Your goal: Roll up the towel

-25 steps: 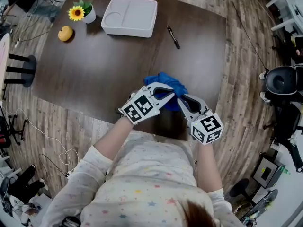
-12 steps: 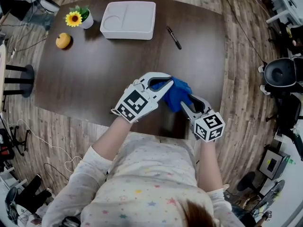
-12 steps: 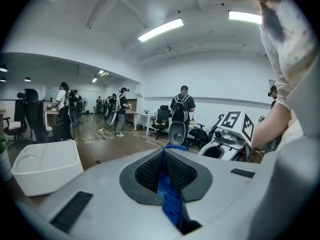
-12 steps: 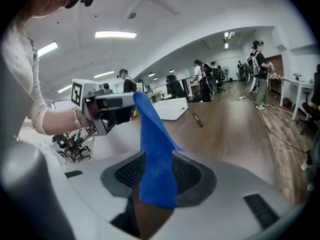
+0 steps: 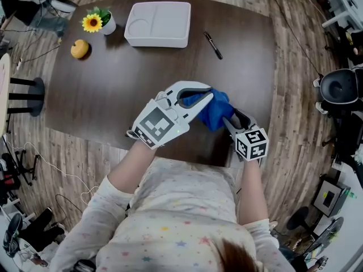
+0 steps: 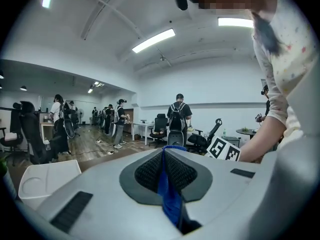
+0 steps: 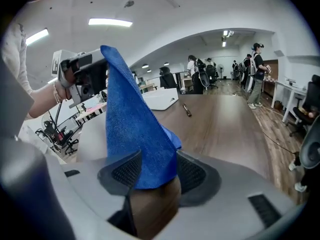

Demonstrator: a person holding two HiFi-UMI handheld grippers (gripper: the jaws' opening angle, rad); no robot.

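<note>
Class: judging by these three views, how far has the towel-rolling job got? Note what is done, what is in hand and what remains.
Done: both grippers grip the blue towel, which is bunched near the table's front edge. In hand: the left gripper pinches a thin edge, and the right gripper clamps a wider fold. Left: no roll shows yet, so all the rolling remains.

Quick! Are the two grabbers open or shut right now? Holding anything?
Left gripper: shut on a thin edge of the blue towel.
Right gripper: shut on a thicker bunch of the same towel.
</note>
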